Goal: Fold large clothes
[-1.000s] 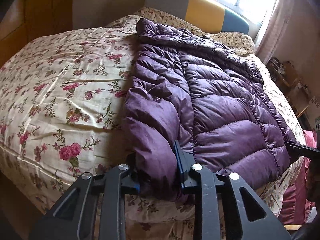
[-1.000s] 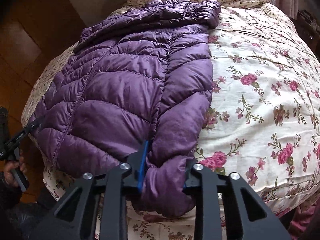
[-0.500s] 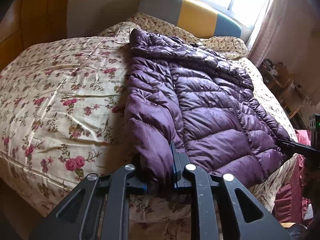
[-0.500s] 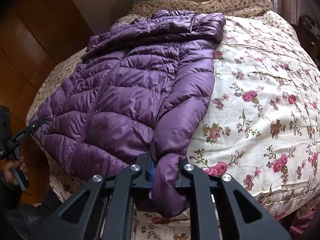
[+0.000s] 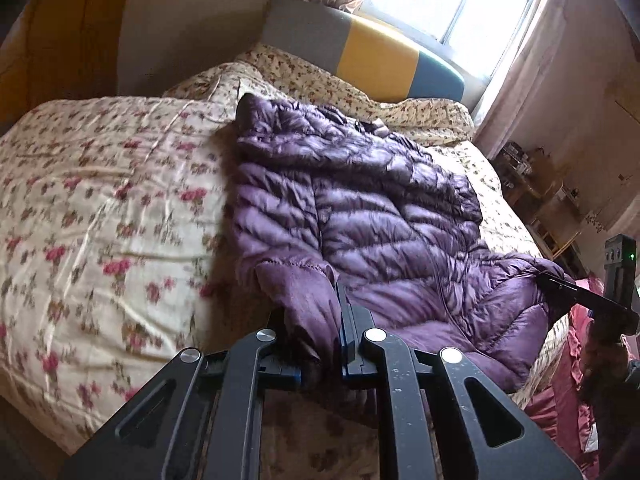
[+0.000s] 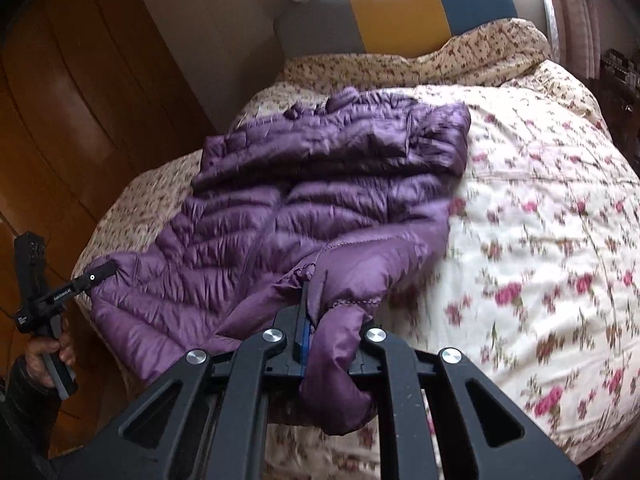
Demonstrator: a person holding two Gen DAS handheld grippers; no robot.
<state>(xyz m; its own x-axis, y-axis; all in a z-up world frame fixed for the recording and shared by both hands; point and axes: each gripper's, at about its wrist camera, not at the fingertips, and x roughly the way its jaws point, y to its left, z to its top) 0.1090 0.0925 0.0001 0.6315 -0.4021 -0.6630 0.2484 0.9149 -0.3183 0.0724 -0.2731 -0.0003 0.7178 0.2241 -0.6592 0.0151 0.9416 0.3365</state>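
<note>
A purple puffer jacket (image 5: 380,216) lies spread on a bed (image 5: 100,208) covered with a cream quilt printed with pink flowers. Its hood end points toward the grey, yellow and blue headboard (image 5: 360,52) under the window (image 5: 480,8); its hem end lies at the near edge of the bed.

The left gripper (image 5: 320,332) has its jaws clamped on the near corner of the jacket, a bunch of purple cloth pinched between them and lifted off the quilt. Its jaws have just been closing on that cloth. In the right wrist view the same gripper shows at the far side of the jacket, held by a hand (image 6: 48,356) with a dark sleeve.

The right gripper (image 6: 332,340) is likewise clamped on the other near corner, with a fold of the jacket hanging down between the jaws and over the frame. Its jaws too have just been closing on the cloth. A pink curtain (image 5: 516,80) hangs beside the window.
</note>
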